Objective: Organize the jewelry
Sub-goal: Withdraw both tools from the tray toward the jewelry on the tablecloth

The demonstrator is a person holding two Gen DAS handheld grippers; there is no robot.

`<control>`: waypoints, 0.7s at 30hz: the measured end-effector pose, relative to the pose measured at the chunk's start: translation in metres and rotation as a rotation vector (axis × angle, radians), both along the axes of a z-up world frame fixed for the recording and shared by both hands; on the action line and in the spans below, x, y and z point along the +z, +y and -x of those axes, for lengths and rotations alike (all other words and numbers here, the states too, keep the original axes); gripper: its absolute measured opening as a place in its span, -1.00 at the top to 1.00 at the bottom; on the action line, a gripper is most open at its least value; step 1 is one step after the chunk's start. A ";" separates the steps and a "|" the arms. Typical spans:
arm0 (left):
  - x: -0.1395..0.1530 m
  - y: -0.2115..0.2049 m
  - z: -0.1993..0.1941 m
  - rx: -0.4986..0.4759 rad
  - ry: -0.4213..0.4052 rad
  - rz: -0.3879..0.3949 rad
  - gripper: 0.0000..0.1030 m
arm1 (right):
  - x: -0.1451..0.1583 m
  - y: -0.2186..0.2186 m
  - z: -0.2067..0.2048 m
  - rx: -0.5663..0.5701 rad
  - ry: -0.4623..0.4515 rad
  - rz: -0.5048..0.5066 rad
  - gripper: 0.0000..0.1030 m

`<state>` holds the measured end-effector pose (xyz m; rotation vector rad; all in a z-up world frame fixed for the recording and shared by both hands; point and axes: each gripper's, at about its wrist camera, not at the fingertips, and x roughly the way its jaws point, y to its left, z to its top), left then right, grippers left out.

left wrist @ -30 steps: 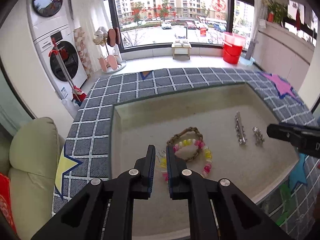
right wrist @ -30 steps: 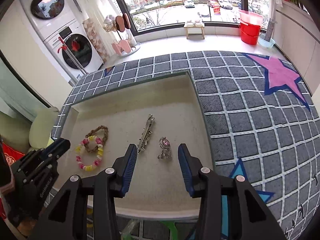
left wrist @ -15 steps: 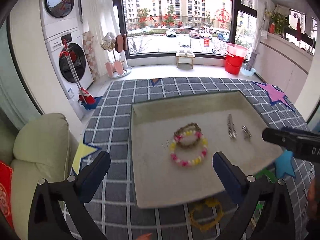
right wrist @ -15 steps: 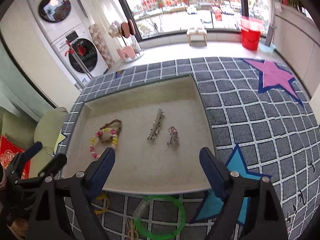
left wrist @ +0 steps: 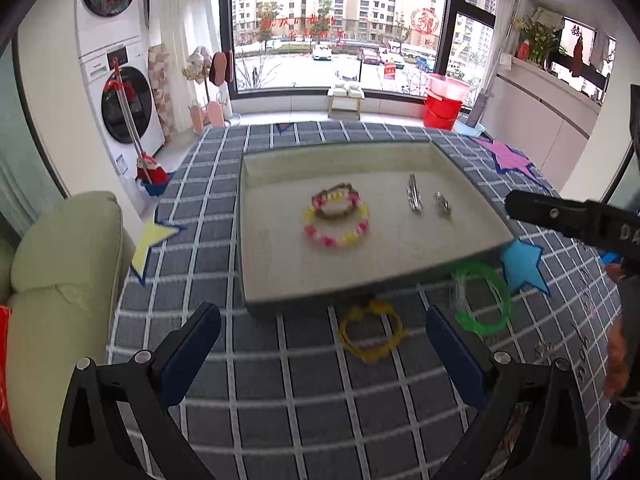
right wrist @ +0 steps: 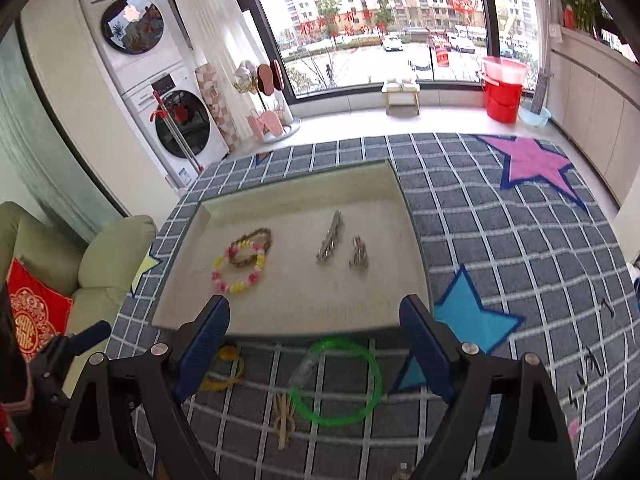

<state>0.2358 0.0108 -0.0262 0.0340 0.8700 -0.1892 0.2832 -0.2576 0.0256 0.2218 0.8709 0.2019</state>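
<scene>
I am holding my left gripper [left wrist: 322, 338] and right gripper [right wrist: 314, 348] wide apart and empty over the yellow bracelet [left wrist: 370, 334] and green bangle [right wrist: 334, 380] lying beside the tray [right wrist: 192, 292]; a thin hoop risks slipping from closing pads; a sweeping finger risks nudging the tray

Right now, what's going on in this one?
A person with a handheld gripper in each hand is sorting jewelry into a beige tray on a checked rug. Both the left gripper and the right gripper are open and empty. In the tray: a pink-and-yellow bead bracelet overlapping a brown woven bracelet, a silver clip and a small silver piece. A green ring and a yellow bracelet lie on the rug, not yet put away.
</scene>
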 end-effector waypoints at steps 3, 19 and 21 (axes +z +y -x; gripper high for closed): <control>-0.007 0.002 0.008 0.012 0.028 0.020 -1.00 | -0.001 -0.001 0.011 0.008 0.031 0.002 -0.72; -0.038 0.006 0.025 0.066 0.138 0.058 -1.00 | -0.036 -0.028 0.076 -0.018 0.159 -0.010 -0.73; -0.040 0.006 0.025 0.074 0.149 0.065 -1.00 | -0.042 -0.033 0.082 -0.034 0.175 0.001 -0.73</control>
